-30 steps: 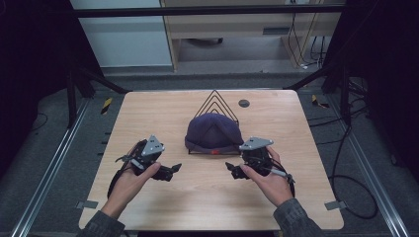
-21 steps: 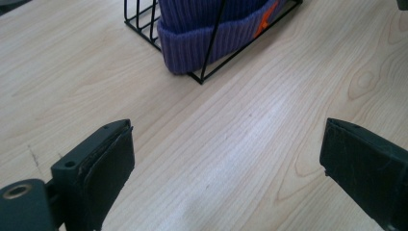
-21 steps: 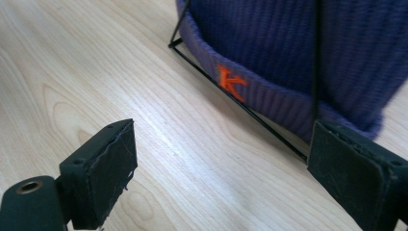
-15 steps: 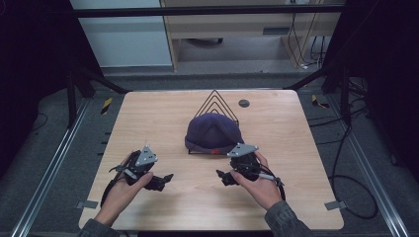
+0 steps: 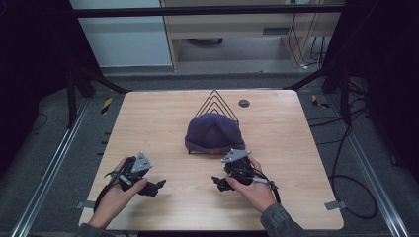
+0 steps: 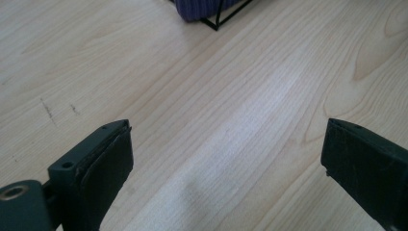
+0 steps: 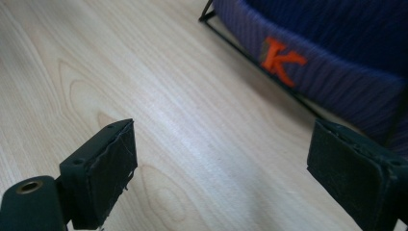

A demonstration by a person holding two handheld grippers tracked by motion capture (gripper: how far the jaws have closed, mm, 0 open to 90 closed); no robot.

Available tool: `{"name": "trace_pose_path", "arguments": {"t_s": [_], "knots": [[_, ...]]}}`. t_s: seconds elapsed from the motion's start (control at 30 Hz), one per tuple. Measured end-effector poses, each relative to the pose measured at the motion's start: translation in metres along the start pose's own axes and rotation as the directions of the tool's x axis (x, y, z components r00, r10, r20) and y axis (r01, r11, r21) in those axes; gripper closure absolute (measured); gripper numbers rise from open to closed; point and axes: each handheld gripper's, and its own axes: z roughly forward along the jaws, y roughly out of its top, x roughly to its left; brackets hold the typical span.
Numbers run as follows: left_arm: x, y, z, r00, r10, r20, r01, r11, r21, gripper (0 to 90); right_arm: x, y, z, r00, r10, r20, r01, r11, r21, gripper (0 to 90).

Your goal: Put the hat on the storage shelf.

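A small dark round disc [image 5: 243, 103] lies on the wooden table [image 5: 148, 123].

**Both grippers low beside the hat**

We see a dark blue knit hat [image 5: 215, 132] draped over a black wire stand [image 5: 216, 100] mid-table [image 5: 148, 118]. The left gripper [image 5: 157, 186] and right gripper [image 5: 219, 182] sit near the table's front edge, pointing toward each other, apart from the hat.
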Motion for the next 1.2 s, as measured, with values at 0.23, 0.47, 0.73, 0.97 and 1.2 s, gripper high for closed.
{"name": "trace_pose_path", "arguments": {"t_s": [0.23,0.47,0.73,0.97,1.2], "knots": [[0.005,-0.012,0.005,0.9987,-0.051,0.007,0.051,0.9985,0.020,4.0,0.007,-0.005,0.015,0.9994,0.020,-0.027,-0.019,0.999,0.027,10.9],[0.015,-0.025,0.006,0.9934,-0.110,-0.031,0.111,0.9934,0.027,4.9,0.009,-0.002,0.030,0.9983,0.058,-0.004,-0.058,0.998,-0.002,11.5],[0.022,-0.028,0.011,0.9884,-0.145,-0.045,0.147,0.9888,0.028,5.1,0.009,-0.010,0.048,0.9952,0.089,0.040,-0.090,0.996,0.003,11.1],[0.025,-0.031,0.016,0.9843,-0.174,-0.032,0.175,0.9840,0.035,4.8,0.013,-0.012,0.052,0.9953,0.069,0.067,-0.068,0.998,-0.017,7.6],[0.033,-0.037,0.026,0.9814,-0.186,-0.045,0.189,0.9789,0.077,4.2,0.015,-0.012,0.051,0.9952,0.072,0.067,-0.071,0.997,-0.017,7.6]]}}
